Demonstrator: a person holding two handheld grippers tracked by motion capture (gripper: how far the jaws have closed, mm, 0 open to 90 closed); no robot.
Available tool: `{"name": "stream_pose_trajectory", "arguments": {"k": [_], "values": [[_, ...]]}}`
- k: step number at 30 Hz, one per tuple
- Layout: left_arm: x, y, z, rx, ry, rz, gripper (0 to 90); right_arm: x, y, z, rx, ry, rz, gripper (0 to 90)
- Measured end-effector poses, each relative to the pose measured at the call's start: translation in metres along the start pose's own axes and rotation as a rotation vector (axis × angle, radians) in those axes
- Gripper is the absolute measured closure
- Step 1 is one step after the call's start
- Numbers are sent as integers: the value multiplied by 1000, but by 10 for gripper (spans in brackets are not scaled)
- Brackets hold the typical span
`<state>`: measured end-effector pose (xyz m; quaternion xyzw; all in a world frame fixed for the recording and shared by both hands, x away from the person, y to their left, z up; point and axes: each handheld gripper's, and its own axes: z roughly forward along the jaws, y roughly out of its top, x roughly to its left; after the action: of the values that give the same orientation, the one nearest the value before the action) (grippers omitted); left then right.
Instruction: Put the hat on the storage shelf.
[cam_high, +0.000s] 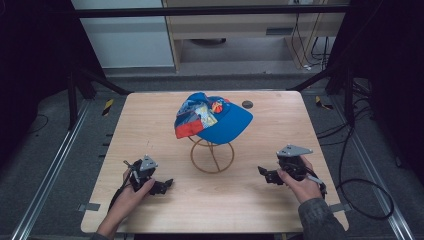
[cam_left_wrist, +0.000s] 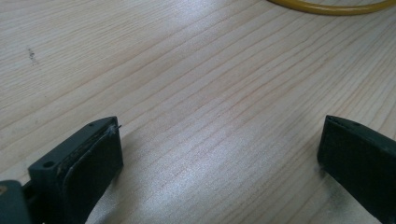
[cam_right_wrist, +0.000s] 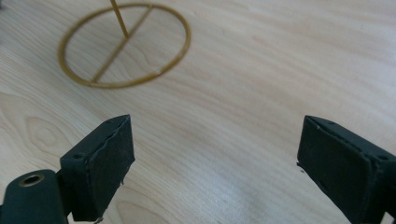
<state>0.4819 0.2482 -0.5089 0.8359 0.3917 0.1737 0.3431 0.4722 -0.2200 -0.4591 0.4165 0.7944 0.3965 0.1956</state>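
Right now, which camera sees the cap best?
The high view: the whole blue cap sits on top of the wire stand, mid-table. The right gripper view shows the stand's round base and part of its stem; the left gripper view catches a yellow arc of the base.

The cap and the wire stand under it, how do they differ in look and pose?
The cap is soft blue fabric with red and patterned panels; the wire stand is thin, bare golden-brown wire. The cap sits raised and tilted, its brim toward the right; the stand's ring base lies flat on the wooden table. The cap is solid and hides the stand's top; the stand is open. Both stand at the table's middle.
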Motion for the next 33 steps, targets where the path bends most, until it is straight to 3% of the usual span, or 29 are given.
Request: {"name": "stream_pose_trajectory", "arguments": {"k": [8,16,26,33], "values": [[0,0,0,2,1,2,0,3,-21,18,-7,-21,58,105],[0,0,0,2,1,3,0,12,-37,31,28,-31,80,89],[0,0,0,2,0,2,0,19,-40,36,91,-61,17,62],[0,0,0,2,0,4,0,23,-39,37,93,-65,19,53]]}}
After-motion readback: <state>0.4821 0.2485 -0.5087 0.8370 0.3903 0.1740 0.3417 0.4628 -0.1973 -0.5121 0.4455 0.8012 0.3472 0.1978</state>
